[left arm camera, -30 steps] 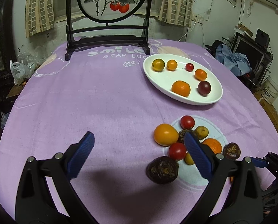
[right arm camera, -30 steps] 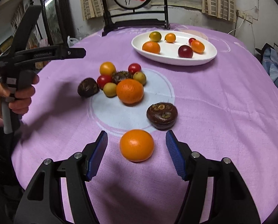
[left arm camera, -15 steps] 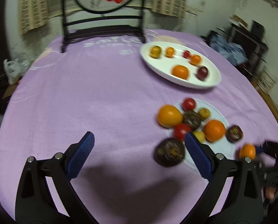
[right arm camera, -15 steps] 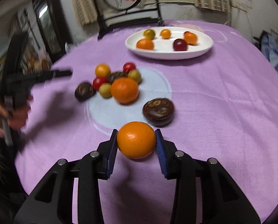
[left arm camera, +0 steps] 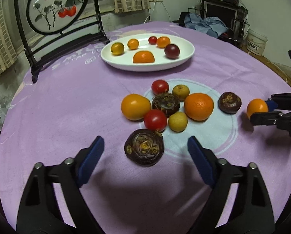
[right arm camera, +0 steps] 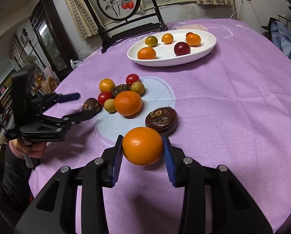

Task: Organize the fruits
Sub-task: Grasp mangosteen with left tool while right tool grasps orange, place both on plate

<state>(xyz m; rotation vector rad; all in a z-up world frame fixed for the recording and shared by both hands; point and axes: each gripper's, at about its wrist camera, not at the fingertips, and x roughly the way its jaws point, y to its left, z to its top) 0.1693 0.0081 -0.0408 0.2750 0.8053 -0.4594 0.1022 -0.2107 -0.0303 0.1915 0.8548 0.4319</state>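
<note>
We are gripping an orange (right arm camera: 142, 145) between the blue pads of our right gripper (right arm camera: 143, 152), the jaws clamped on its sides; a shadow below suggests it is lifted off the purple tablecloth (right arm camera: 233, 107). Just beyond it a dark brown fruit (right arm camera: 161, 119) is lying beside the pale circle where a cluster of loose fruits (left arm camera: 165, 105) is sitting. Our left gripper (left arm camera: 144, 152) is hovering with jaws wide apart around another dark fruit (left arm camera: 144, 147), not touching it. Farther off, the white plate (right arm camera: 208, 48) is holding six fruits.
</note>
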